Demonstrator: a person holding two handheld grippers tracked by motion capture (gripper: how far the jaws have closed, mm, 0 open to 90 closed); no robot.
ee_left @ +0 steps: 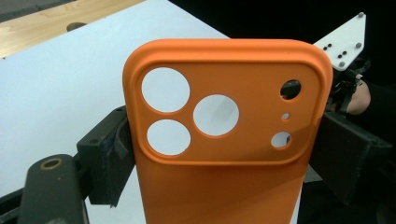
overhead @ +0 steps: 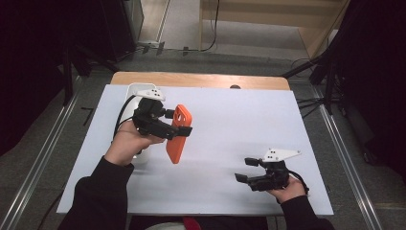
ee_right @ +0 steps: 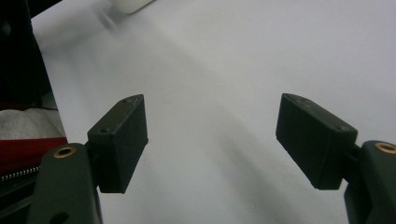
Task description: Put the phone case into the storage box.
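My left claw point(overhead: 178, 125) pinches the orange phone case point(overhead: 177, 135) by its two side edges, holding it clear above the left half of the white surface point(overhead: 239, 143). My right claw point(overhead: 245, 168) rests spread and empty near the front right corner. The case is soft, so I judge it could bow, twist or slip out if I squeeze harder or swing it.

Looks like a recording lab: a white-topped table point(overhead: 230, 158) boxed in by black curtains point(overhead: 28, 57), stand legs point(overhead: 321, 67) and cables point(overhead: 210, 28) on the floor.
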